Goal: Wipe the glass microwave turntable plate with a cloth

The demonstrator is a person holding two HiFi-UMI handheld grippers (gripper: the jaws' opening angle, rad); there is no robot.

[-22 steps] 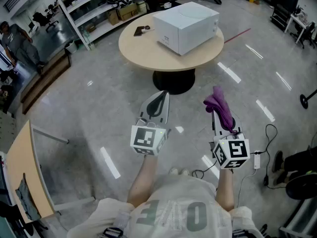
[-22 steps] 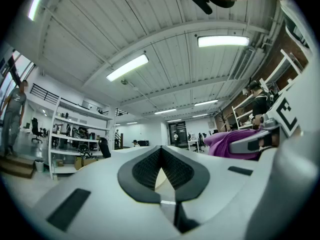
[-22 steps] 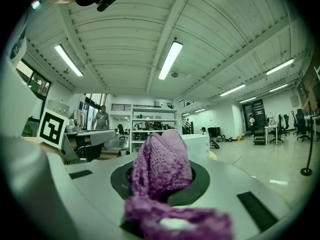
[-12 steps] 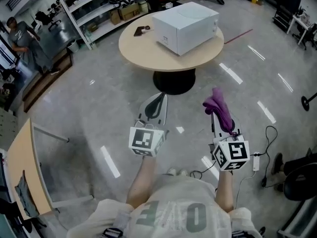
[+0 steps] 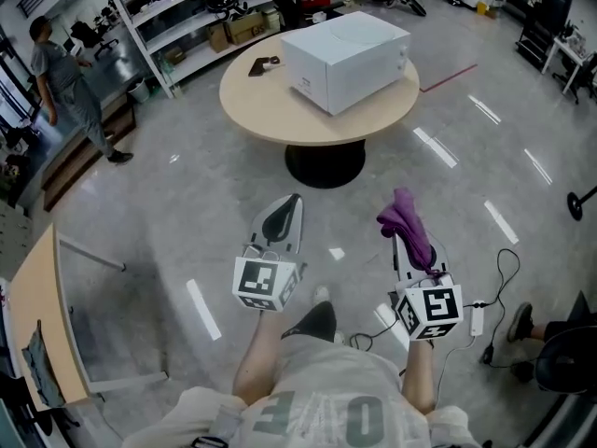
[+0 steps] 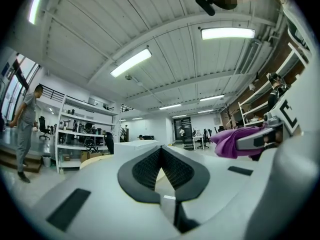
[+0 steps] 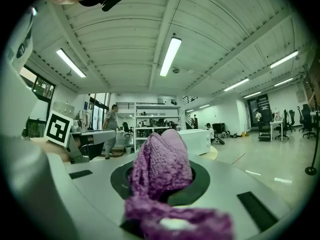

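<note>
A white microwave [image 5: 347,56] stands on a round beige table [image 5: 270,105] ahead of me; no glass turntable plate shows in any view. My right gripper [image 5: 399,220] is shut on a purple knitted cloth [image 5: 408,224], which bunches up between the jaws [image 7: 162,166] and hangs over them. My left gripper [image 5: 285,209] is shut with its black pads [image 6: 150,166] pressed together and nothing between them. Both grippers hover over the grey floor, well short of the table. The microwave appears small and distant in the left gripper view [image 6: 135,145].
Metal shelving [image 5: 187,12] with boxes lines the far wall. A person [image 5: 65,73] walks at the far left. A wooden desk edge [image 5: 37,315] lies at my left. Cables and a power strip [image 5: 476,320] lie on the floor at my right, near a chair [image 5: 564,362].
I have stepped forward: the table and microwave sit slightly nearer and the grippers lower in view. The person at far left has walked to the right. Both grippers keep their states.
</note>
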